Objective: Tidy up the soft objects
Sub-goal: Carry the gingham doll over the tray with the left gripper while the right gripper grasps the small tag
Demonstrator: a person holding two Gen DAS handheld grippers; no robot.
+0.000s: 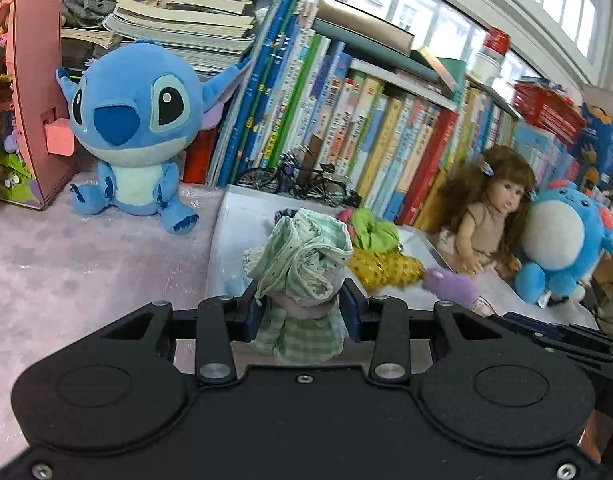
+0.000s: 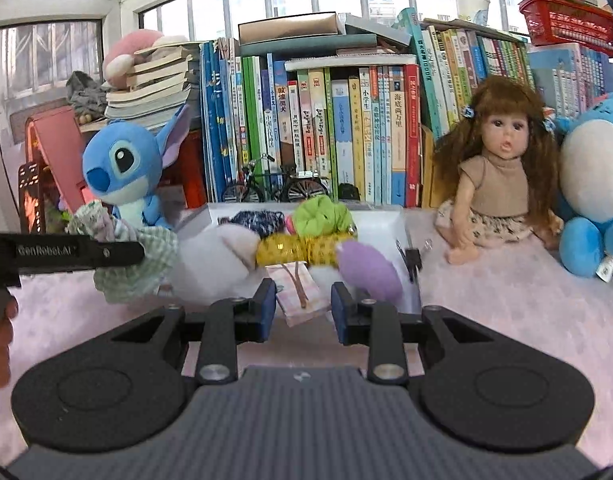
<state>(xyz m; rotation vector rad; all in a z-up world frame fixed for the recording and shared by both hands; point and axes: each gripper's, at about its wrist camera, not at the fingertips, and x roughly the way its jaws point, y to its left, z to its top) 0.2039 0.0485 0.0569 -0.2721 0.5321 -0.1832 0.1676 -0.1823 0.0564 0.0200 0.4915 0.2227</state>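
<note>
Cloth first: your left tool [image 1: 300, 312] is clamped on the green checked cloth bundle [image 1: 302, 256], held up off the pink worktop [image 1: 106, 256] in front of the white tray [image 1: 242, 216]; in the right view it hangs just left of the tray's pile. It's light, floppy, bunched w/ loose folds spilling out both sides, so it'll sag and could slip free; hold at the gathered waist where the pale band cinches it, not at a stray edge. Your right tool [image 2: 302, 306] is nearly closed w/ nothing pinched; the small pink card [image 2: 300, 294] beyond its tips looks untouched. Tray holds a green scrunchie [image 2: 320, 214], gold sequin piece [image 2: 302, 250], white plush [image 2: 230, 258] and purple plush [image 2: 366, 266], all soft and squashy, prob. best taken mid-body. Sequins may be slick.
</note>
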